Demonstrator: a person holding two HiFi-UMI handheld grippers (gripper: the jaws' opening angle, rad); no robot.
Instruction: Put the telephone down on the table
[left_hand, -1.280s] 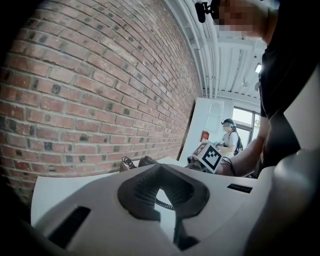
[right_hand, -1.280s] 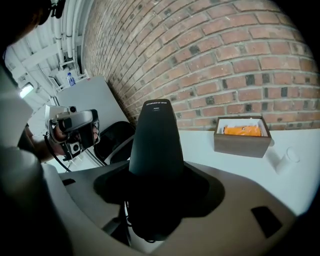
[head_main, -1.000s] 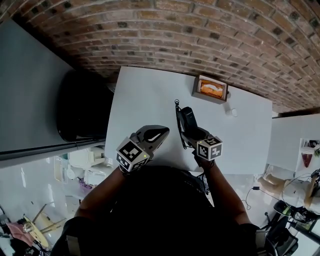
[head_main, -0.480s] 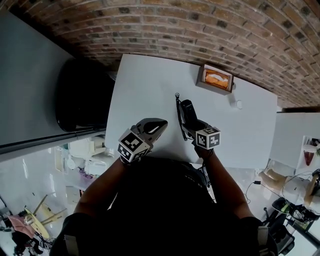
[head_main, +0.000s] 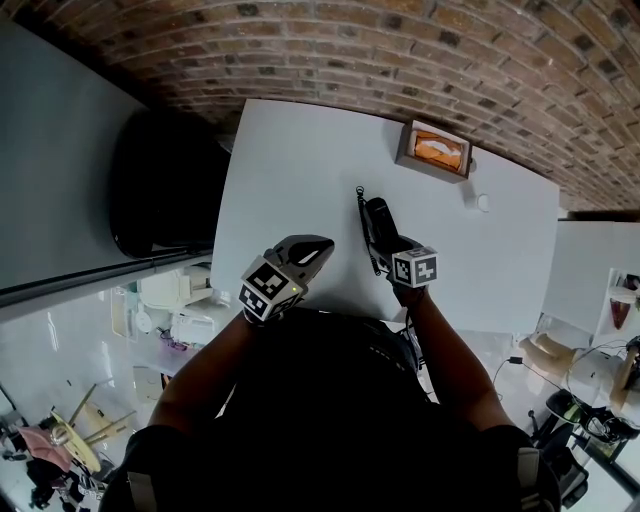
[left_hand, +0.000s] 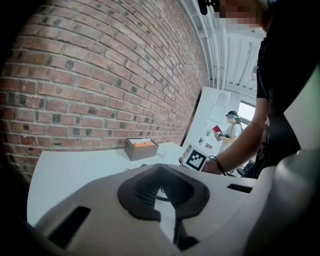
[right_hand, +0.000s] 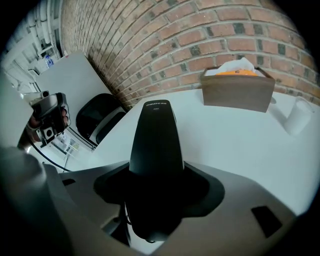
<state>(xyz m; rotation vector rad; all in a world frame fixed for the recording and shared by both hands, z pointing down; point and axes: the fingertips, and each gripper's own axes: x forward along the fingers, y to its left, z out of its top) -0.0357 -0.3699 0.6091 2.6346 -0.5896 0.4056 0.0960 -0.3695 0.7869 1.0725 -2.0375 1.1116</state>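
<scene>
- One white rectangular bench (head_main: 290, 190), its far edge against a red-brown brick wall (head_main: 400, 60).
- One black telephone handset (head_main: 377, 222) with a coiled black cord. It is clamped in the right claw (head_main: 387, 244) and held low over the middle of the bench. Whether it touches the top cannot be told.
- Two claws, each with a marker cube. The right claw's jaws stand wide, pressed on the handset's body. The left claw (head_main: 318, 248) has its jaws drawn together with nothing between them, and it hovers over the bench's near edge.
- One brown cardboard box (head_main: 433, 148) with an orange and white top, at the far side of the bench.
- One small white cylinder (head_main: 483, 202), just beside the box.
- One black chair (head_main: 160, 200), left of the bench.
- Change from a second ago: both claws sit lower toward the bench, and the handset remains in the right claw's grip.
</scene>
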